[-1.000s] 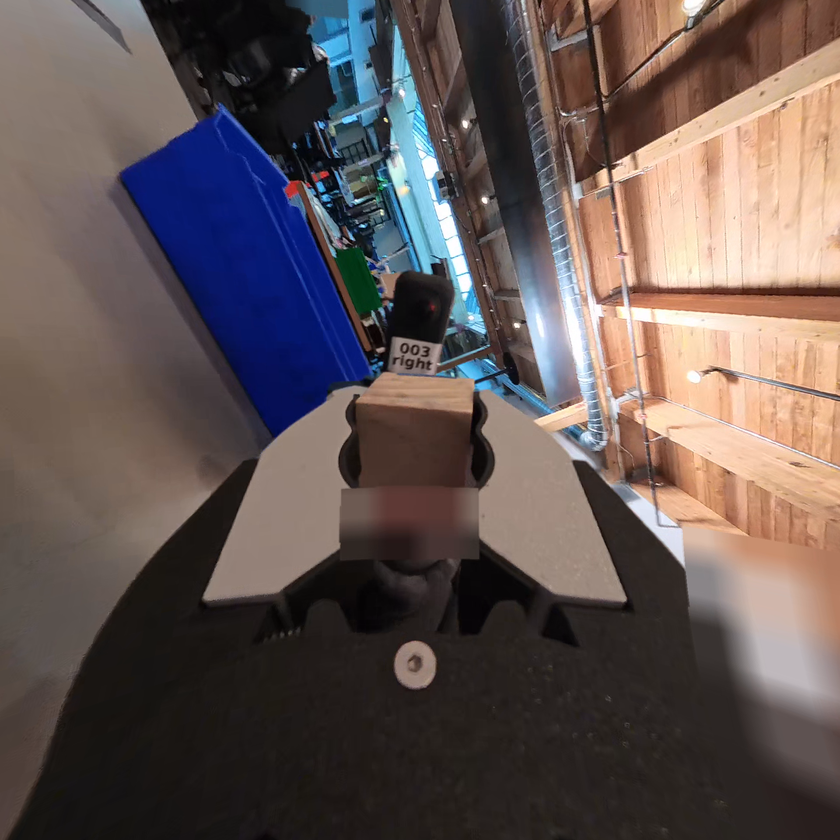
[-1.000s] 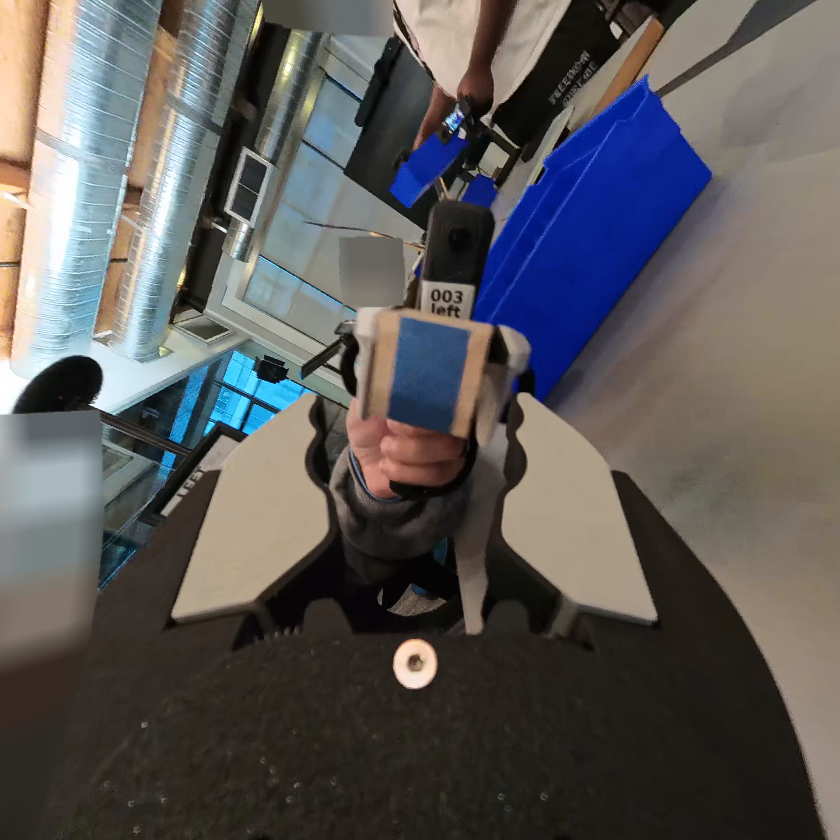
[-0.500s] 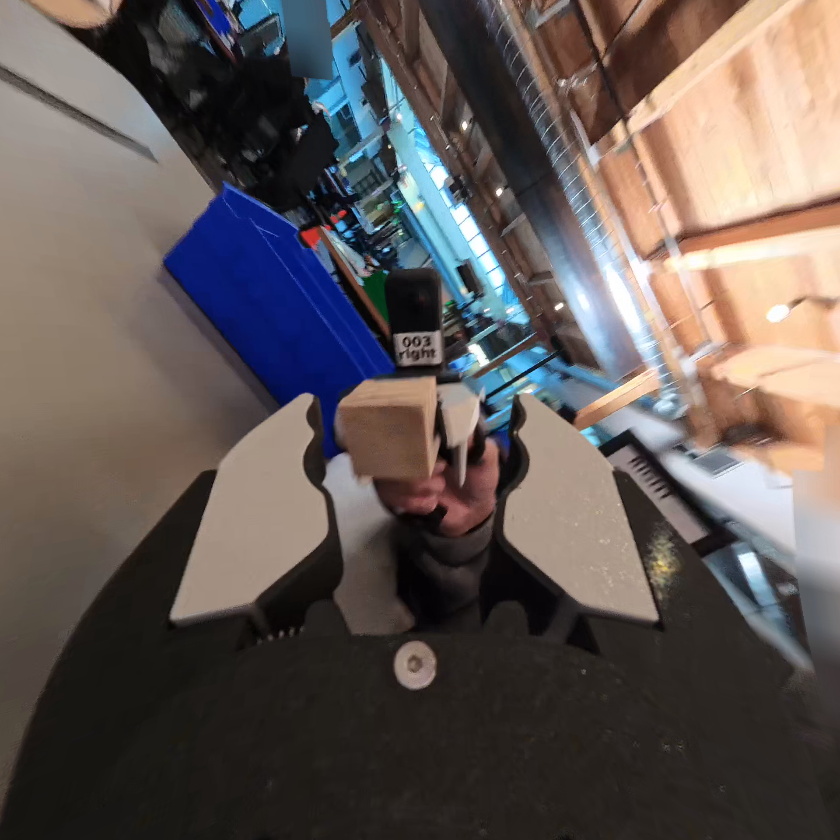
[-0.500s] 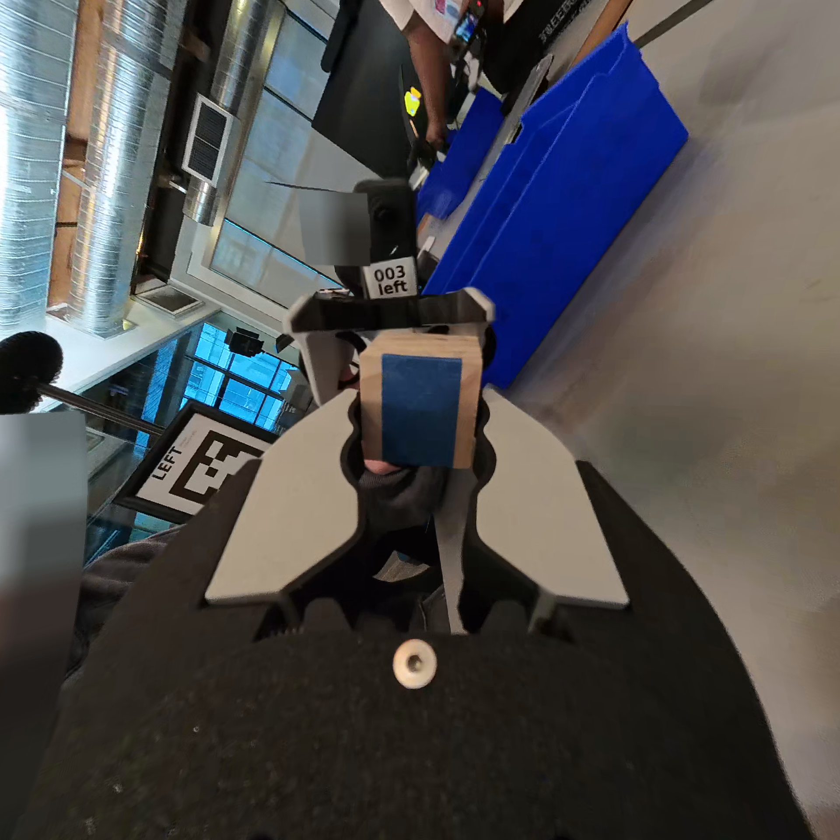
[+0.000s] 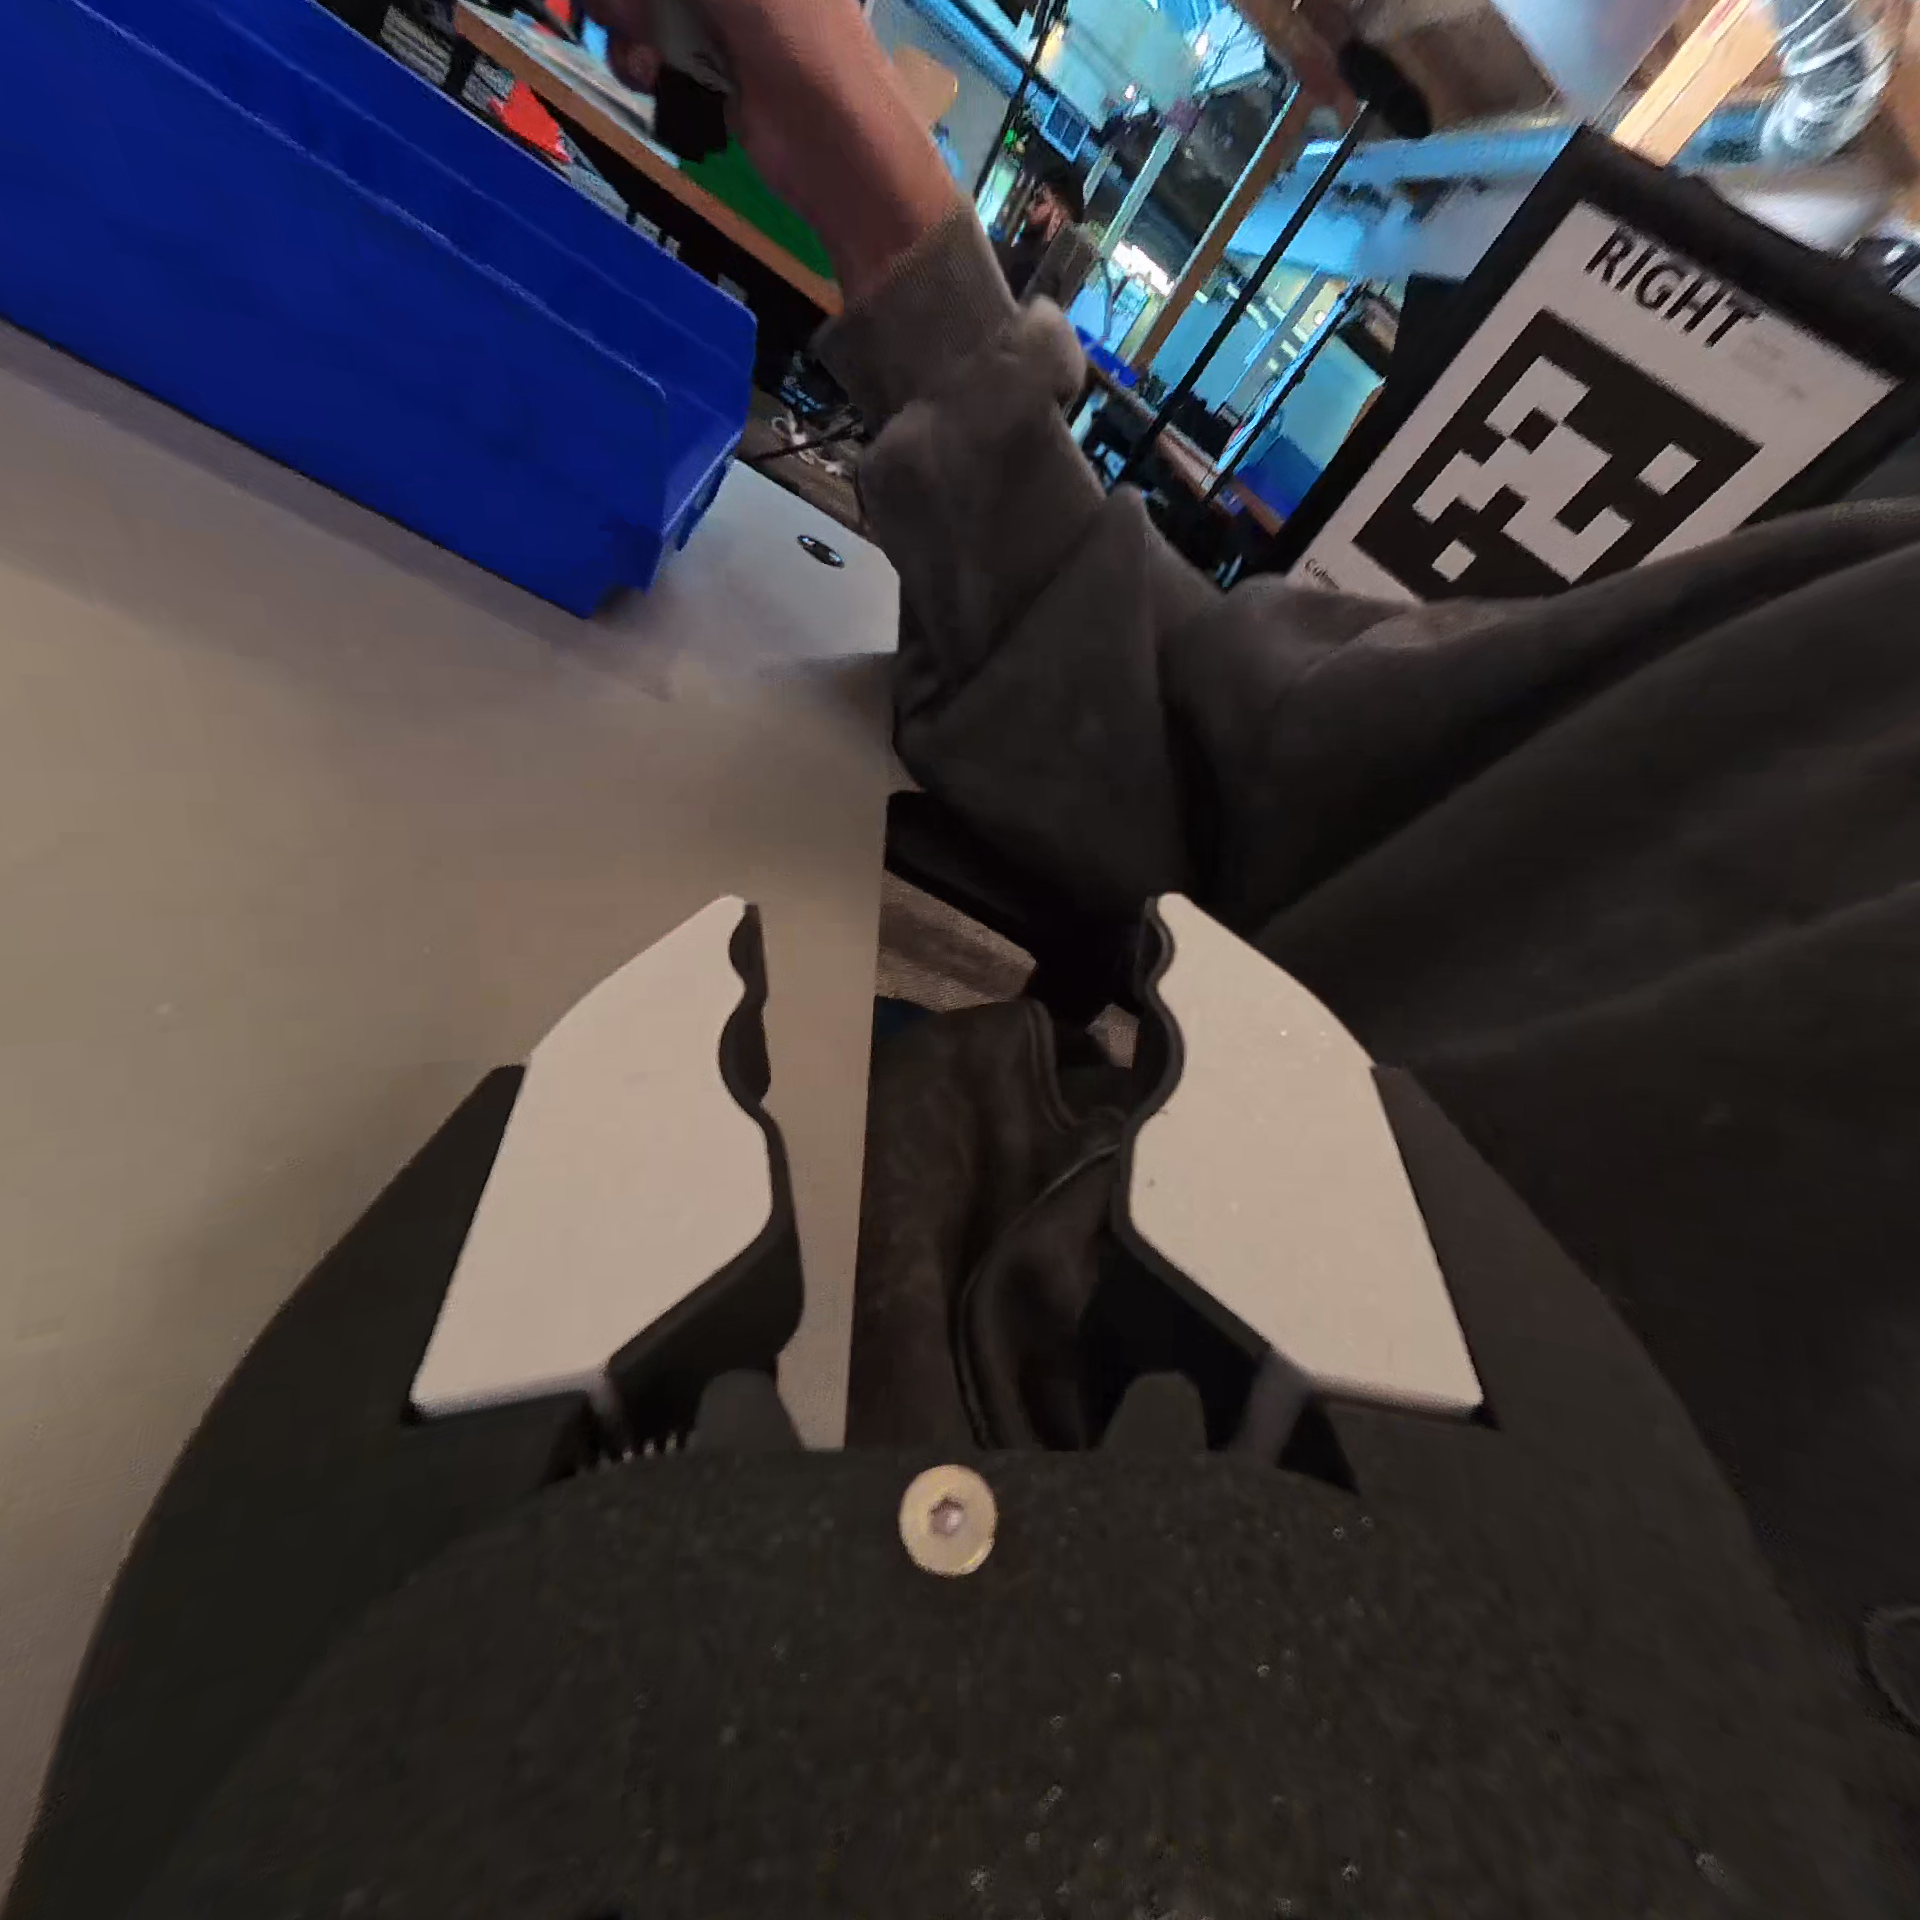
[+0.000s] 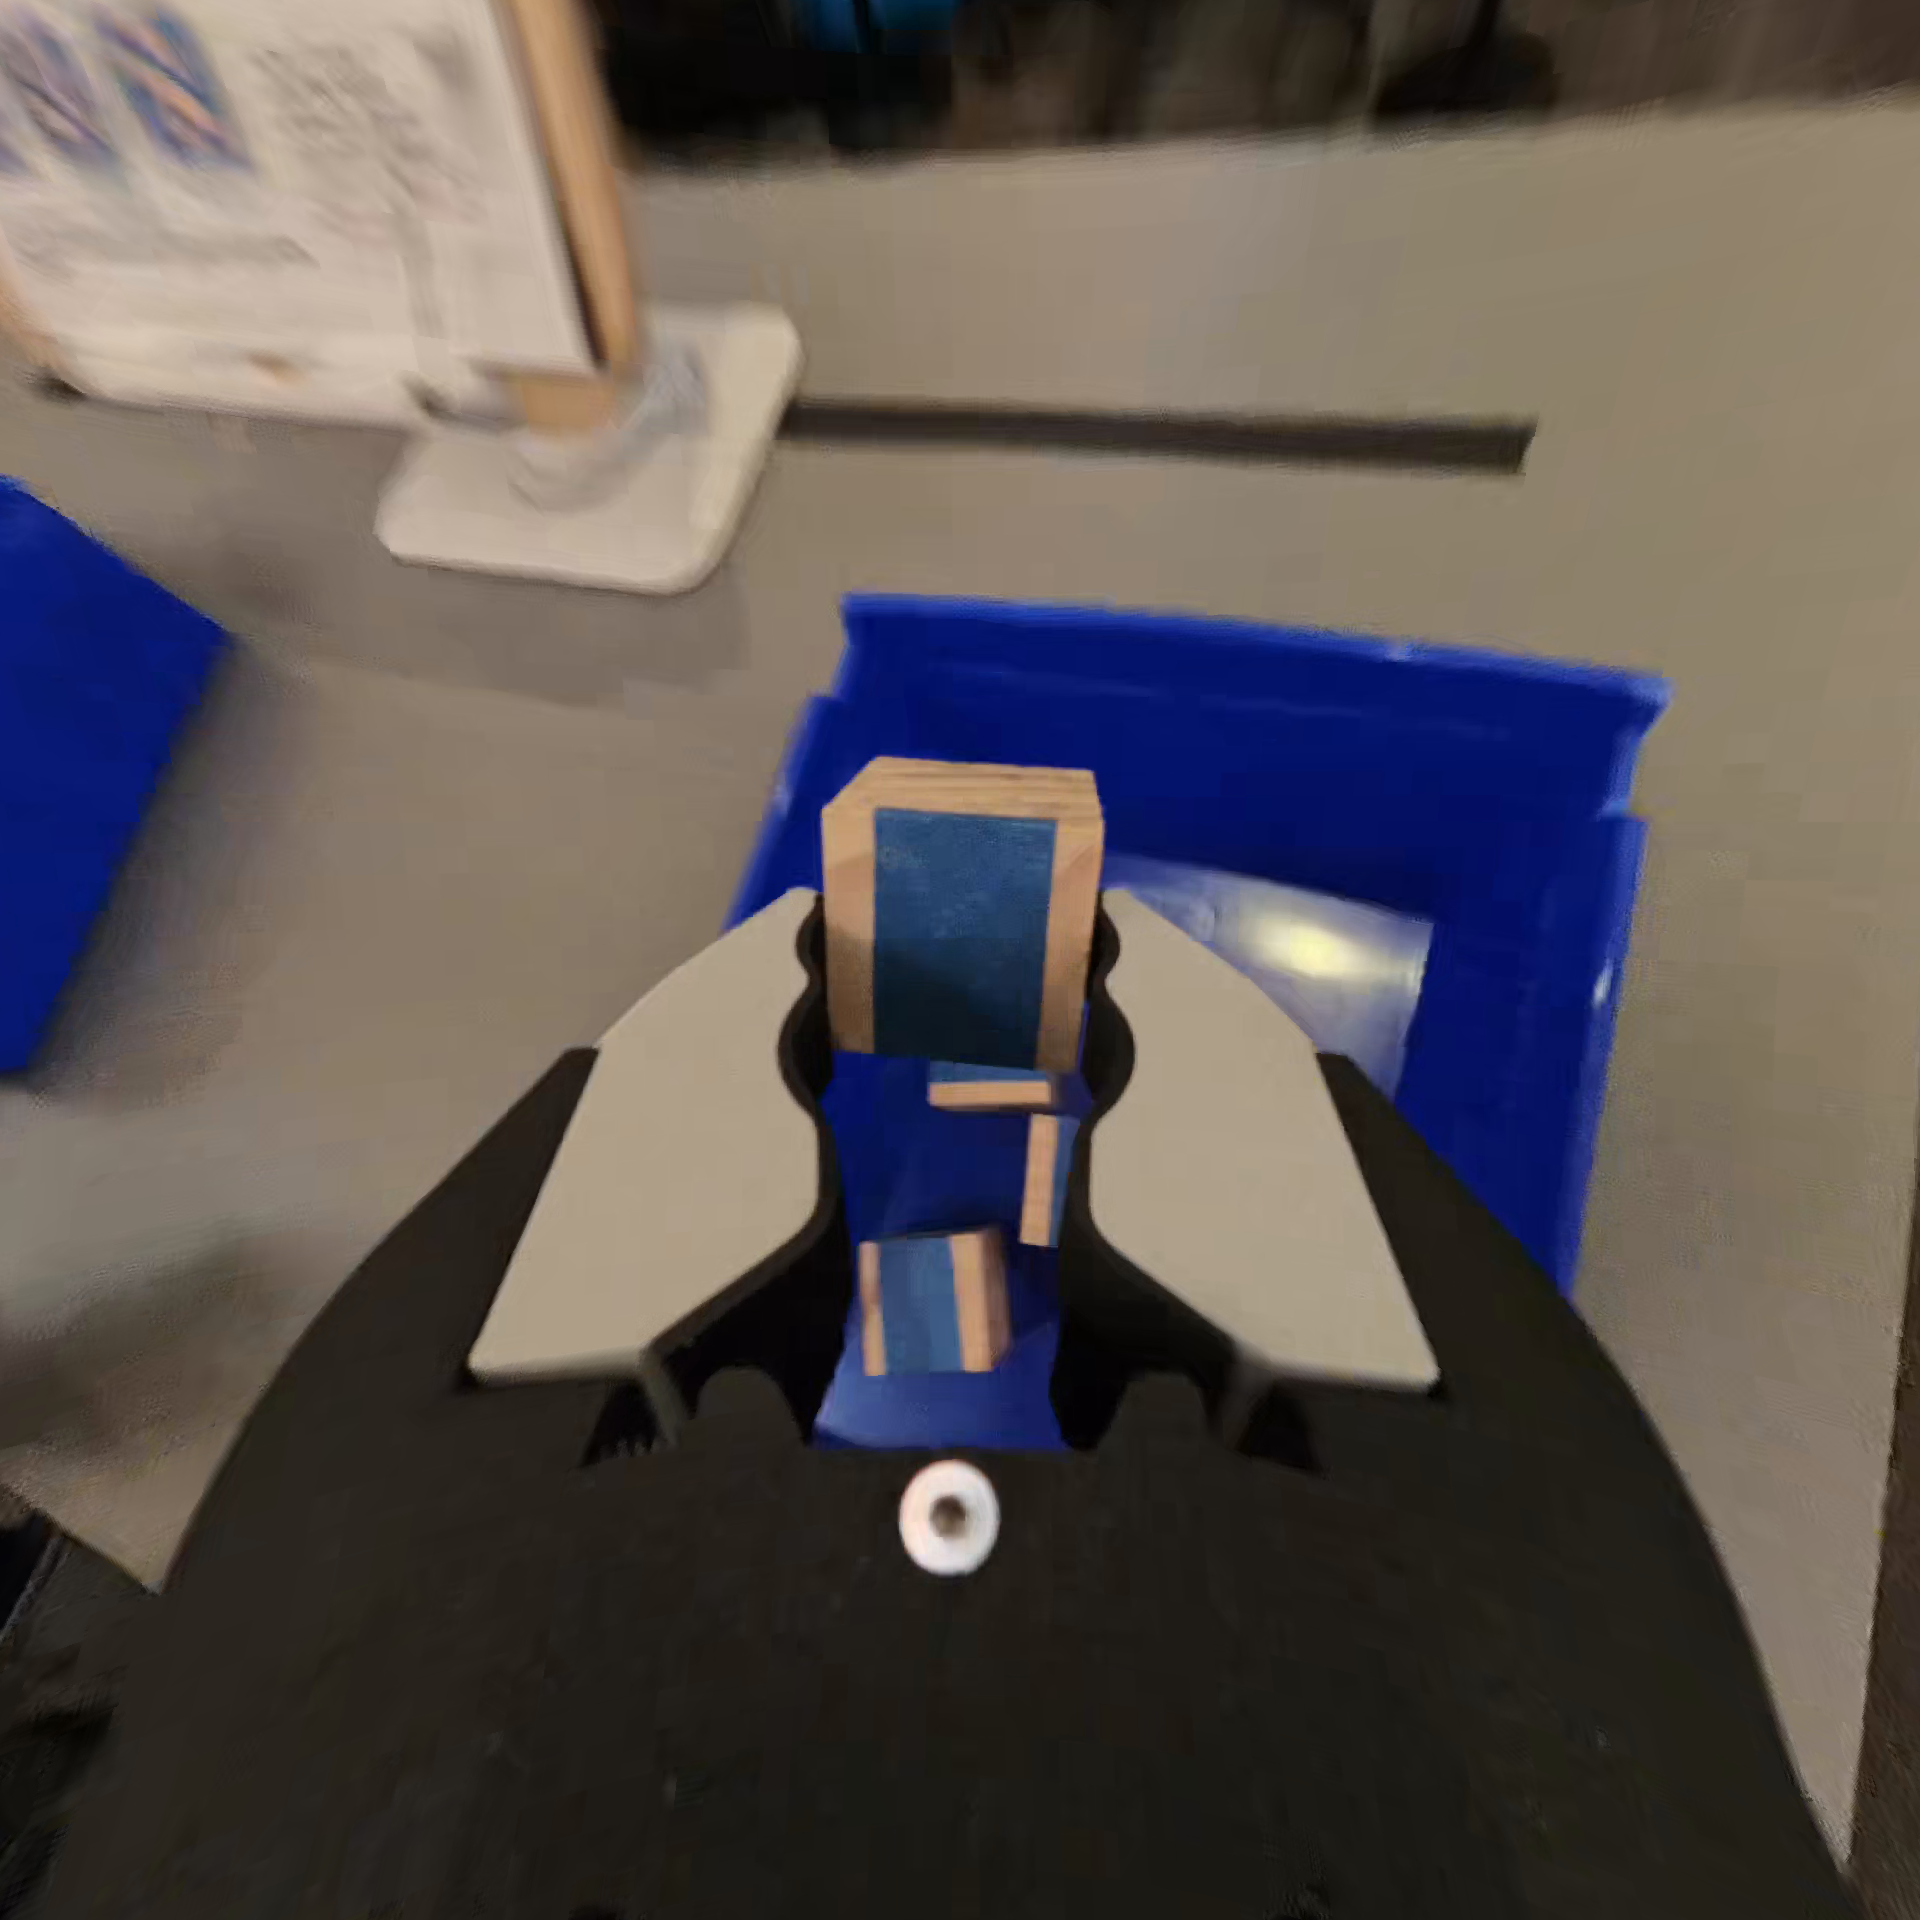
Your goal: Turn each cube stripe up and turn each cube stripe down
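Setting: an indoor workshop or robotics lab, open-plan. Evidence: a plain grey worktable (image 5: 312, 831) carrying blue plastic storage bins (image 6: 1351, 810), one at its far side (image 5: 364, 312) and another holding striped wooden cubes (image 6: 930, 1304); a black-and-white fiducial marker board (image 5: 1558, 436) standing beyond the table edge; a printed sheet on a wooden stand with a white base (image 6: 582, 457); a dark slot (image 6: 1143, 436) cut in the tabletop. Background of the left wrist view: further wooden benches (image 5: 644, 177), black poles or stands (image 5: 1247, 291), glazed partitions with bluish light, all blurred.
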Available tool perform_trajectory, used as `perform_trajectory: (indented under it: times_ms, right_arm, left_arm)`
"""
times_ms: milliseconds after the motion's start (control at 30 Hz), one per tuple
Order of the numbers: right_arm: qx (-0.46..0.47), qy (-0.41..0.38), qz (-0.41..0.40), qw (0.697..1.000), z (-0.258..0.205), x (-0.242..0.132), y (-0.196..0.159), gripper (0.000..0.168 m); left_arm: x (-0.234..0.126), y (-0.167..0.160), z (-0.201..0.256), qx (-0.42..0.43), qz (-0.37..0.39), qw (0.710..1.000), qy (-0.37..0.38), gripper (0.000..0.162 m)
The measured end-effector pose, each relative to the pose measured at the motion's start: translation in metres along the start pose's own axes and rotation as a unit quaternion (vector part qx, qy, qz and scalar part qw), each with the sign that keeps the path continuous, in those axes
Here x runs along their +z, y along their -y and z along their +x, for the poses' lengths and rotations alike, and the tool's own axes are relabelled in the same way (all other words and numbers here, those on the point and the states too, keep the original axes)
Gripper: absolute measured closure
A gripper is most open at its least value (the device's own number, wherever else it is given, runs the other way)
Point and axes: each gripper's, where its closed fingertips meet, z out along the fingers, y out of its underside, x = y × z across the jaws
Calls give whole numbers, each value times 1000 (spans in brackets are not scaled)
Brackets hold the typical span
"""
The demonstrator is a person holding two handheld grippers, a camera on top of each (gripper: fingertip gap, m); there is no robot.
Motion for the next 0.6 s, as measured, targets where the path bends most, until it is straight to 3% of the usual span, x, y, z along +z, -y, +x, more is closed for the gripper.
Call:
perform_trajectory:
  times_ms: [167,367,533,600]
  right_arm:
    - [1,-46,-174,984,32,87,-43,122]
    - [-21,-74,-282,956,37,128,-67,122]
    - [-28,-53,-268,961,34,137,-68,120]
    - [-27,-39,-218,975,28,125,-53,94]
  left_arm:
    - [0,0,4,-26,3,999,-26,95]
    - [-6,4,-4,-57,19,998,-30,95]
    - [-4,1,-8,-66,12,997,-30,95]
    - [-3,-2,-9,-63,4,998,-26,95]
